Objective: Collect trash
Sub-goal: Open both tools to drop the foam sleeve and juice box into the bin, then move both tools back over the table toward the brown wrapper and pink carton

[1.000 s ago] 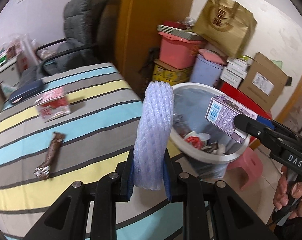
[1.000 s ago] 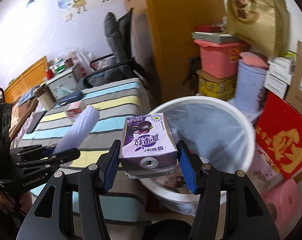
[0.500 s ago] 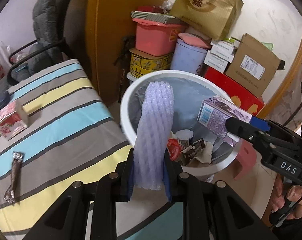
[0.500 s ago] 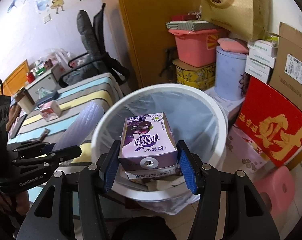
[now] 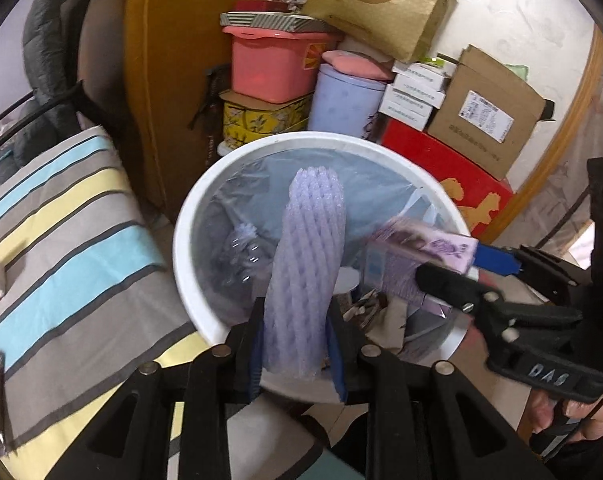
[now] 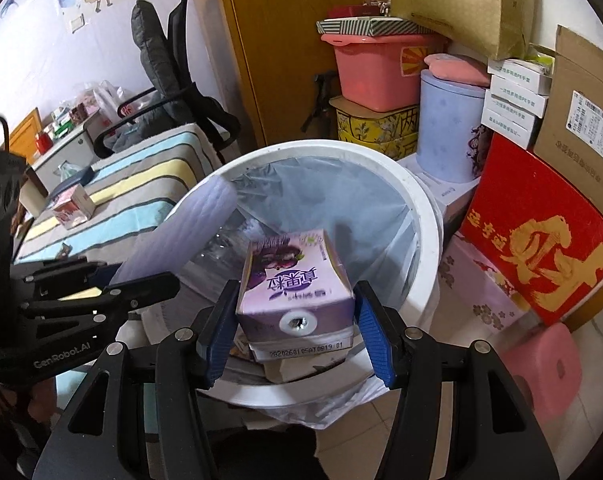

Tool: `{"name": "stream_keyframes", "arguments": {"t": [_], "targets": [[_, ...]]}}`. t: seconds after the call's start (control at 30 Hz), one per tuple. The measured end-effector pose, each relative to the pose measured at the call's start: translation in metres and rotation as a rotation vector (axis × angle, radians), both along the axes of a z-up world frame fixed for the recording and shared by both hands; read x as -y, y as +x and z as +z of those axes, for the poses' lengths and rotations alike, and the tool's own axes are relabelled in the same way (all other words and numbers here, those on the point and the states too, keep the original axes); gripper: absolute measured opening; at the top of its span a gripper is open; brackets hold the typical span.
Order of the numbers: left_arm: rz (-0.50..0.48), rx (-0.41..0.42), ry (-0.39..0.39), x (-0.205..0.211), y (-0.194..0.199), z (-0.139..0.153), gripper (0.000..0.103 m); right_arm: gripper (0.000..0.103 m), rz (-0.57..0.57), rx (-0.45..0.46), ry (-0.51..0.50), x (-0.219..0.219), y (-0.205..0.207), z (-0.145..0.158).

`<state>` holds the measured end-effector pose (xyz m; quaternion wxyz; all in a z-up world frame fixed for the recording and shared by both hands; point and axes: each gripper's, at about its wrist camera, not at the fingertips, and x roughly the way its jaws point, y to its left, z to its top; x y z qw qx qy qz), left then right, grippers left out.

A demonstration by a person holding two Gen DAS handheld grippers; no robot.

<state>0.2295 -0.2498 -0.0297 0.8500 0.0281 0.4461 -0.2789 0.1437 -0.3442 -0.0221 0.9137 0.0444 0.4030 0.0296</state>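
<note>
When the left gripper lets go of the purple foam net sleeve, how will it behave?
The foam net sleeve looks soft and very light, so it should drop slowly into the white bin. The left gripper is opening around it; being springy mesh, it may cling to a pad.

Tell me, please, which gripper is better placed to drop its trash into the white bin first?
Probably the right gripper: its purple carton hangs over the white bin, gaps showing beside it. The left gripper, jaws opening, holds the foam sleeve nearer the rim.
</note>
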Motion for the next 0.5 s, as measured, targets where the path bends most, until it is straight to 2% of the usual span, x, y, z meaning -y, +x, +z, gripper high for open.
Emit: {"name": "stream_keyframes", "arguments": {"t": [0.07,0.17,0.5], "targets": [[0.001,0.0,-0.011,0.0,0.002,0.001,0.037,0.059,-0.002,0.003,-0.014,0.0,0.001,0.0],[0.006,0.012,-0.034,-0.005,0.0,0.004,0.041,0.059,-0.002,0.019,-0.016,-0.001,-0.001,0.002],[0.069,0.04,-0.051,-0.037,-0.013,0.017,0.041,0.059,-0.001,0.054,0.009,-0.007,-0.009,0.015]]}}
